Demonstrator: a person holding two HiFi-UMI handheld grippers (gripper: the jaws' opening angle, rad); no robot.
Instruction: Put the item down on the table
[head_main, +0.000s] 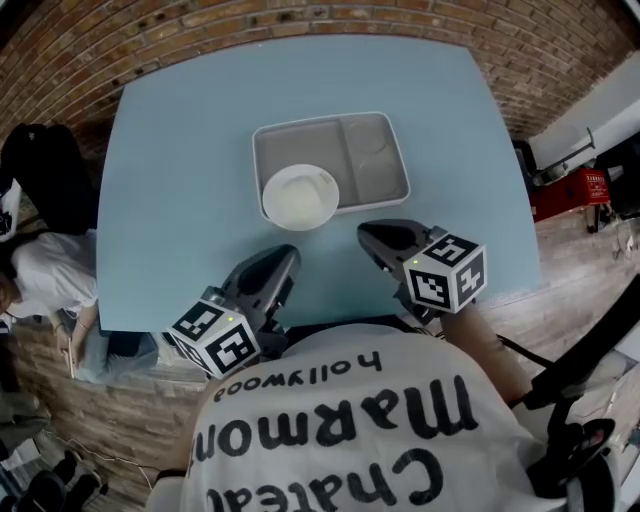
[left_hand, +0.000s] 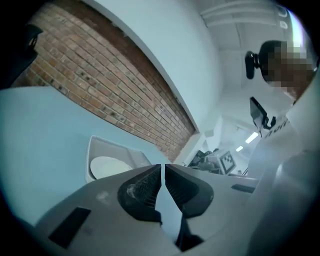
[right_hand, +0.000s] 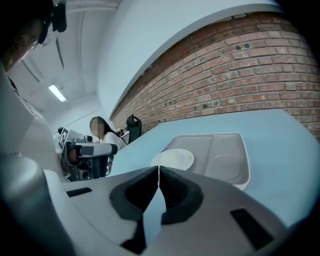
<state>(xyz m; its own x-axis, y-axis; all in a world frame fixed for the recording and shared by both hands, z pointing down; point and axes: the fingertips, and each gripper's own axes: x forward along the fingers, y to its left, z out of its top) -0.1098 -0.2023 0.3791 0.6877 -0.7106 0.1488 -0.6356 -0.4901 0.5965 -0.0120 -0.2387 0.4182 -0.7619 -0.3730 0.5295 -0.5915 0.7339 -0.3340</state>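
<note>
Both grippers are held low over the near edge of the pale blue desk (head_main: 180, 180), and nothing is carried by either.

- **Left gripper** (head_main: 288, 258): its dark ribbed fingers (left_hand: 145, 187) are brought together at the tips, with only desk surface seen in the narrow gap behind them.
- **Right gripper** (head_main: 370, 236): its fingers (right_hand: 175, 192) are likewise closed tip to tip and empty.
- **Item:** no item is in hand. The likeliest candidate is the white round shallow bowl (head_main: 300, 196). It sits in the left compartment of the grey moulded two-compartment tray (head_main: 385, 182), at the tray's near left corner, where its edge appears to reach over the rim. The tray lies near the middle of the desk, just beyond both grippers. Which object the task means cannot be settled from these views.
- **Handling (judgement):** the bowl is expected to be stiff, light and smooth, hence slippery, and breakable if it is ceramic. It is best taken at the near rim, with one finger inside the wall and one outside. A level hold and a gentle set-down are advised. The tray is judged rigid and light, and could be gripped by its raised rim.
</note>
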